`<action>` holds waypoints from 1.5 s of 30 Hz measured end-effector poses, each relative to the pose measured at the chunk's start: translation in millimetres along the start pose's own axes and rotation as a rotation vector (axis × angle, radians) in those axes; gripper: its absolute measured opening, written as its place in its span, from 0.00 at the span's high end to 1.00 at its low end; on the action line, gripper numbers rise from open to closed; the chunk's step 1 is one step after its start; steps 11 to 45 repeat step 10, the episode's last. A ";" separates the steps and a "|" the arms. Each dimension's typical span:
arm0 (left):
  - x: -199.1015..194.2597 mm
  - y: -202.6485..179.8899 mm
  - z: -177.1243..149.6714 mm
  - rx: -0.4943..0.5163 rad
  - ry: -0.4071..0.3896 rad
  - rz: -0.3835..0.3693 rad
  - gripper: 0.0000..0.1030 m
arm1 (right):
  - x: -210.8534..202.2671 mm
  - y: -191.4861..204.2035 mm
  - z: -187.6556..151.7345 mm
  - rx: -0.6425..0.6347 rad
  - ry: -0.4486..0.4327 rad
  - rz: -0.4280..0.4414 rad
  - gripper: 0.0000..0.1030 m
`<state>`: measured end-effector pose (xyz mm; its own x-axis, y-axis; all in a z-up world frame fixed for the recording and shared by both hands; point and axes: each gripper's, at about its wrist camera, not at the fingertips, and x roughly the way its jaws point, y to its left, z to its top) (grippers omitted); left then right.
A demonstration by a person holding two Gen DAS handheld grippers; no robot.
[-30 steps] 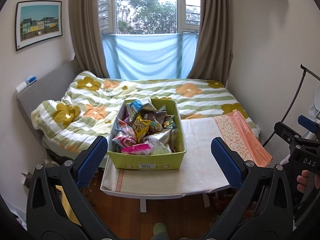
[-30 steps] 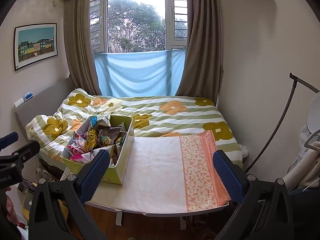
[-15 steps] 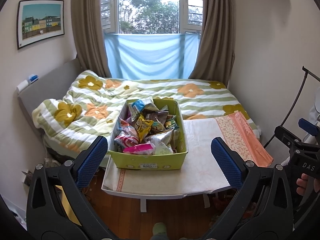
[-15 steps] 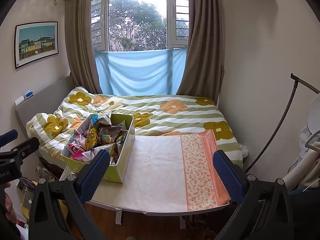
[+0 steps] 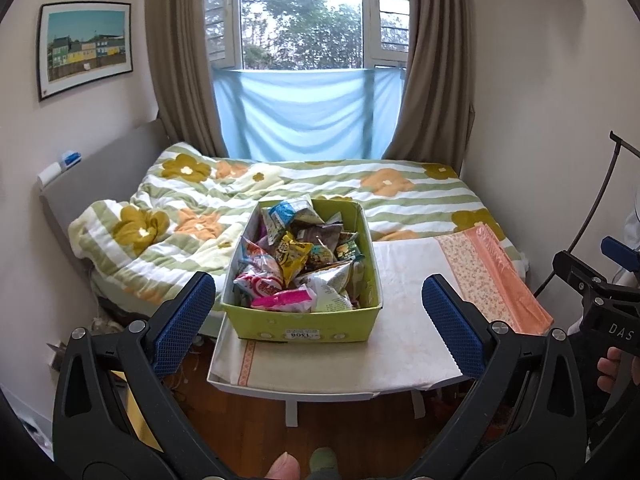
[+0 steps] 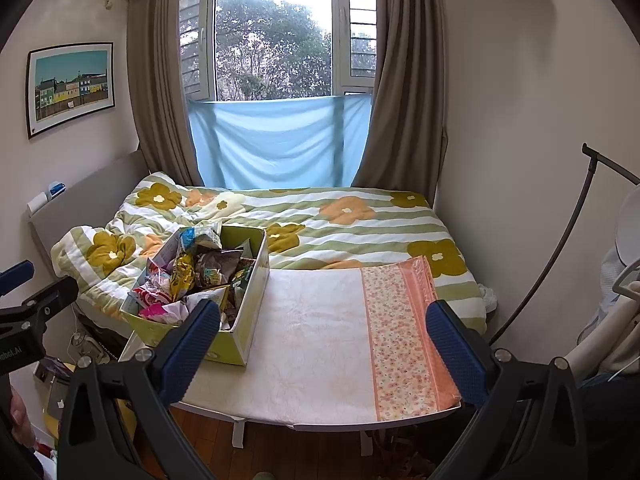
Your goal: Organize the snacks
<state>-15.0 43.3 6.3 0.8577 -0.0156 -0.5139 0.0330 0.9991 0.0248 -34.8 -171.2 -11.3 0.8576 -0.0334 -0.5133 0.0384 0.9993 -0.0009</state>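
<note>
Home bedroom: bed [image 5: 304, 196], curtained window [image 5: 304, 20], framed picture [image 5: 85, 49].

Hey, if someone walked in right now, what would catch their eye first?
Probably the green box heaped with bright snack packets, on the left end of the small cloth-covered table. Behind it, the bed's flowered, striped quilt fills the room beneath the window.

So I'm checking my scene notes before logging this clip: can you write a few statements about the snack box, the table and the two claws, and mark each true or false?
1. The green box holds snack packets. True.
2. The left claw grips a packet. False: it is open and empty.
3. The box sits on the bed. False: it sits on the cloth-covered table.
4. The right claw is open. True.
5. Snacks lie loose on the tablecloth. False: all visible ones are in the box.
</note>
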 end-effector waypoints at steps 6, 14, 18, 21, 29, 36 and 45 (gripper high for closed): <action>5.6 3.2 -0.7 -0.007 -0.019 0.003 0.00 | 1.8 0.6 -0.3 -0.001 0.008 0.000 0.01; 15.5 4.7 -1.4 0.003 0.000 0.010 0.00 | 11.5 3.6 0.4 -0.005 0.025 0.002 0.01; 15.5 4.7 -1.4 0.003 0.000 0.010 0.00 | 11.5 3.6 0.4 -0.005 0.025 0.002 0.01; 15.5 4.7 -1.4 0.003 0.000 0.010 0.00 | 11.5 3.6 0.4 -0.005 0.025 0.002 0.01; 15.5 4.7 -1.4 0.003 0.000 0.010 0.00 | 11.5 3.6 0.4 -0.005 0.025 0.002 0.01; 15.5 4.7 -1.4 0.003 0.000 0.010 0.00 | 11.5 3.6 0.4 -0.005 0.025 0.002 0.01; 15.5 4.7 -1.4 0.003 0.000 0.010 0.00 | 11.5 3.6 0.4 -0.005 0.025 0.002 0.01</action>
